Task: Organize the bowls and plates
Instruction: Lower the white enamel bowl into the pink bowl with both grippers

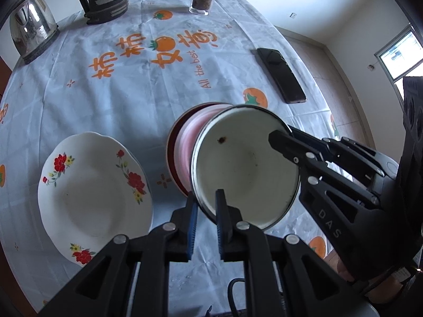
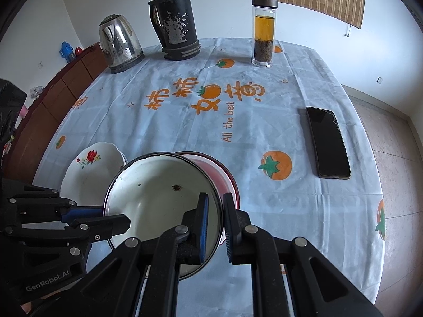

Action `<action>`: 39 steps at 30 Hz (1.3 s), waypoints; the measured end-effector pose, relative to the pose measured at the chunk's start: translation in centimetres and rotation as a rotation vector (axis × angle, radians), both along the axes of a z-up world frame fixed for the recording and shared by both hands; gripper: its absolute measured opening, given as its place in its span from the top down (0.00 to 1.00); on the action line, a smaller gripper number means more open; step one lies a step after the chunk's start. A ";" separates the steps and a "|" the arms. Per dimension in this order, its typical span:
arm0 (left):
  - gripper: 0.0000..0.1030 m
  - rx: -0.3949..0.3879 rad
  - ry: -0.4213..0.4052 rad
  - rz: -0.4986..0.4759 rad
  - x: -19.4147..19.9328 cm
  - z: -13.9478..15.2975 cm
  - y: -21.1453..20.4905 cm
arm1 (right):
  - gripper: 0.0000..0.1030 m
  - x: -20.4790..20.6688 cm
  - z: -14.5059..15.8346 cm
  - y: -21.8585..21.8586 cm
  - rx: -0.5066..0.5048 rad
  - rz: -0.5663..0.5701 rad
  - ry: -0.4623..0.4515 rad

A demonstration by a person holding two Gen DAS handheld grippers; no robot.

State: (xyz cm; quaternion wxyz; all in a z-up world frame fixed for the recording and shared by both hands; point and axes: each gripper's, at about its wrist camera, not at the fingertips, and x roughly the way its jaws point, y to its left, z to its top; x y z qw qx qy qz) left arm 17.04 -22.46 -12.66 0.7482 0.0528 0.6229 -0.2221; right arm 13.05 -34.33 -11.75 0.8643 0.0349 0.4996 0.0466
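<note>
A white enamel bowl (image 1: 243, 169) (image 2: 158, 198) with a dark rim and a small brown speck inside hangs tilted just above a red bowl (image 1: 182, 142) (image 2: 224, 174) on the table. My left gripper (image 1: 206, 198) (image 2: 113, 218) is shut on the enamel bowl's near-left rim. Opposite it, my right gripper (image 1: 277, 137) (image 2: 214, 200) is shut on the other side of the rim. A white plate with red flowers (image 1: 92, 185) (image 2: 90, 169) lies on the cloth to the left of both bowls.
On the printed tablecloth (image 2: 185, 132) stand a steel kettle (image 2: 119, 42), a black thermos jug (image 2: 177, 18) and a glass tea bottle (image 2: 263, 31) along the far edge. A black phone (image 2: 329, 142) lies at the right, near the table's edge.
</note>
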 end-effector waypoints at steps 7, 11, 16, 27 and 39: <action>0.90 0.001 0.015 0.007 0.2 -0.5 0.0 | 0.88 0.7 -0.5 0.1 -0.006 0.012 0.018; 0.90 -0.002 0.022 0.011 0.4 -0.7 0.1 | 0.88 0.9 -0.8 0.1 -0.008 0.017 0.023; 0.90 -0.012 0.037 0.014 0.7 -1.1 0.1 | 0.88 1.1 -1.0 0.1 -0.015 0.019 0.029; 0.89 -0.026 0.072 0.024 1.2 -1.7 0.2 | 0.88 1.7 -1.5 0.2 -0.020 0.022 0.045; 0.88 -0.059 0.137 0.045 1.5 -2.8 0.6 | 0.87 2.8 -1.6 0.7 -0.053 0.051 0.073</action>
